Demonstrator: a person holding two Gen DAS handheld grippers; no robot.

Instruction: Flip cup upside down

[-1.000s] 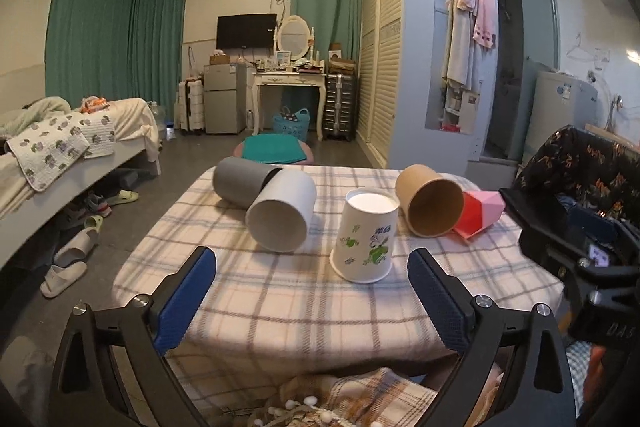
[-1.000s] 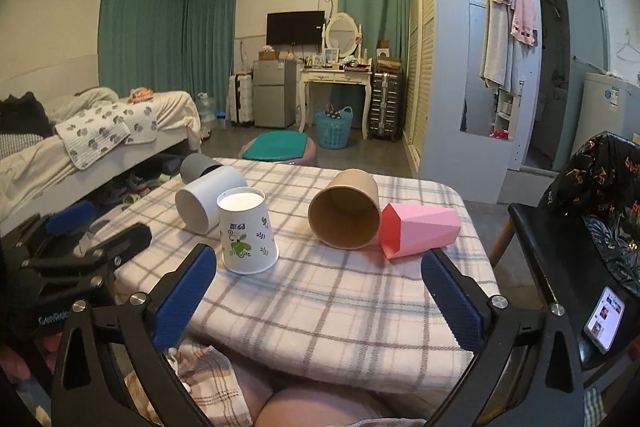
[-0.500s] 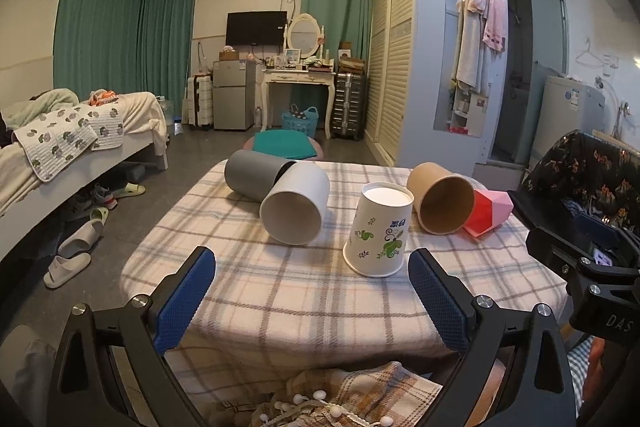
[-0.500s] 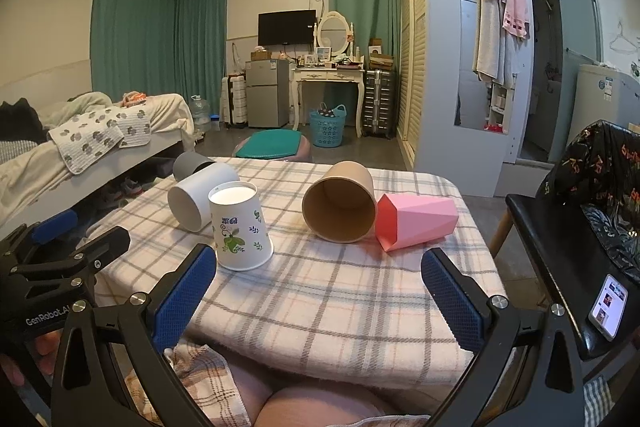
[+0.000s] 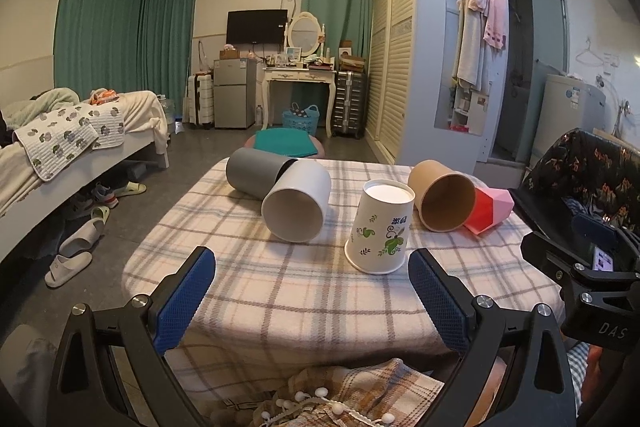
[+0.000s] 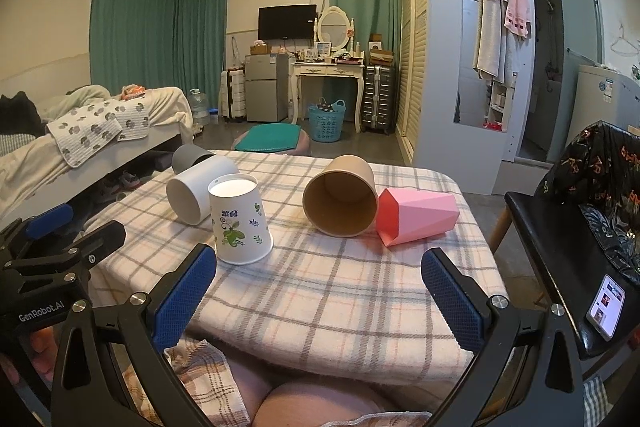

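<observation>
Though inverted, paper cup (image 5: 381, 231) hides its rim.

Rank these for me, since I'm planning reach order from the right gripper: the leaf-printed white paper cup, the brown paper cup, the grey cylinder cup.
1. Leaf-printed white paper cup, upside down, near left of the right gripper.
2. Brown paper cup, on its side, centre.
3. Grey cylinder cup, on its side, far left.

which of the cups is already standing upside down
The white paper cup with green leaf print stands mouth down; the grey, white, brown and pink cups lie on their sides.
</observation>
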